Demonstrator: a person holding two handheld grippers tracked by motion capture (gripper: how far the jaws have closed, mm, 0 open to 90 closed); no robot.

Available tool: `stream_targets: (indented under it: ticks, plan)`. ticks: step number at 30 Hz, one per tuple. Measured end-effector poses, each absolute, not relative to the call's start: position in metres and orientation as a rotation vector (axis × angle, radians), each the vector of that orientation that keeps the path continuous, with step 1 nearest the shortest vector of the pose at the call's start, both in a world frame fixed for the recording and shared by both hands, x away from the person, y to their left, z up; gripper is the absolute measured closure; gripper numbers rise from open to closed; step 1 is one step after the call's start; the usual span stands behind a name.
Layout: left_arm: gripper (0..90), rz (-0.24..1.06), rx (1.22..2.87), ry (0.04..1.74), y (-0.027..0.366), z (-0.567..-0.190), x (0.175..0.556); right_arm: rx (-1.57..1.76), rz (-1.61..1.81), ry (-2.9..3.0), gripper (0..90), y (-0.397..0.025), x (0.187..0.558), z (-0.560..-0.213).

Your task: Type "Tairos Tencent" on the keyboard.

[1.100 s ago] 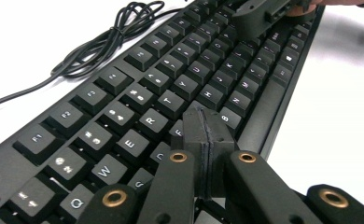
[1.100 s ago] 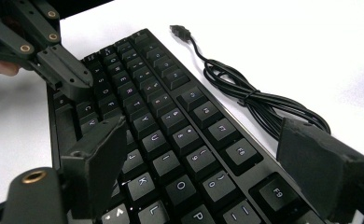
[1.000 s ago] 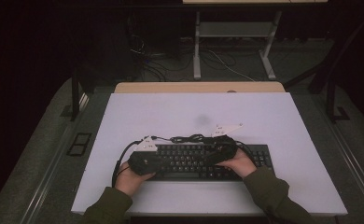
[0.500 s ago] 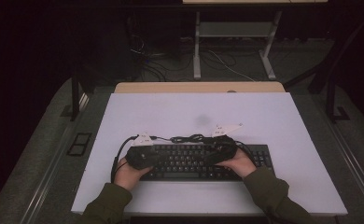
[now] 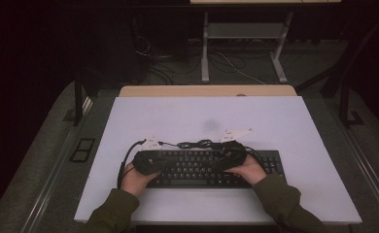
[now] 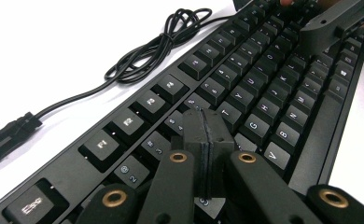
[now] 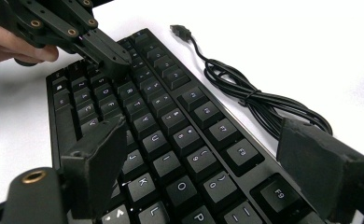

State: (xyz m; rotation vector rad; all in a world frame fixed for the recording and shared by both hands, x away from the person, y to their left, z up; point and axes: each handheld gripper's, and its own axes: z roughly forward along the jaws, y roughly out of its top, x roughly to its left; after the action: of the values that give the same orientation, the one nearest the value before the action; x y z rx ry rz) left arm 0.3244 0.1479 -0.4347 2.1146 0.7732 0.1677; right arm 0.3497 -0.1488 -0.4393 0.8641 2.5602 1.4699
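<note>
Keyboard [image 5: 204, 168], black, lies flat; our left claw [image 6: 203, 140] stays closed empty, right claw [image 7: 217, 163] wide open, both unmoved.

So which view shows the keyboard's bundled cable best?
The right gripper view: the cable lies whole on the table, from coiled bundle to plug. The left gripper view shows it farther off beside the keyboard; in the high view it is tiny.
</note>
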Motion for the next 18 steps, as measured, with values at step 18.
stream_targets:
  ticks: [18]
  plan:
    - [88.8,0.152,2.119,0.776,0.1488,-0.439,0.3257,0.864,1.472,2.562,15.8,-0.149,0.3498,-0.4394]
